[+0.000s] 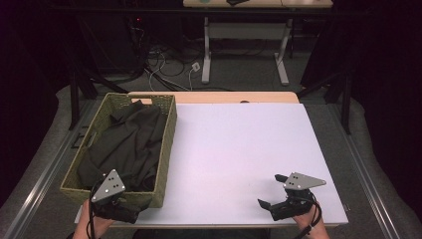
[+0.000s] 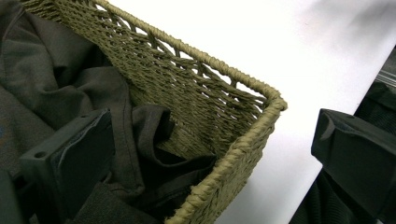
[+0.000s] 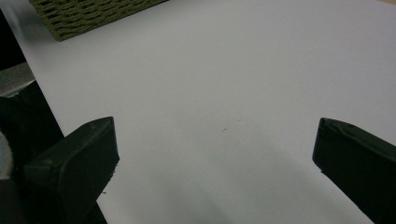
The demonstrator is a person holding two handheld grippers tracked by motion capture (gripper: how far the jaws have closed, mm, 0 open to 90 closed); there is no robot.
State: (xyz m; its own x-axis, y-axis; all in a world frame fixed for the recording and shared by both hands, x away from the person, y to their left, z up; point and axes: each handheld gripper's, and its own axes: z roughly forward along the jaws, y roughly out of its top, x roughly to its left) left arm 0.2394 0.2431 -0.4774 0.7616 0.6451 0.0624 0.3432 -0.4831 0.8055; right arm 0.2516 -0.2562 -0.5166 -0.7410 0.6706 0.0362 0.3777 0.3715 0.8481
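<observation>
A woven green-brown basket stands on the left of the white table, with dark grey cloth heaped inside. My left gripper is at the basket's near corner and is open. In the left gripper view its jaws straddle the basket rim, one over the cloth inside, the other outside. My right gripper hovers open at the table's near right. The right gripper view has bare table between the wide jaws of that gripper.
The basket's corner lies far off at the upper left of the right gripper view. Beyond the table's wooden far edge are a white desk frame and loose cables on the floor. Dark curtains close in both sides.
</observation>
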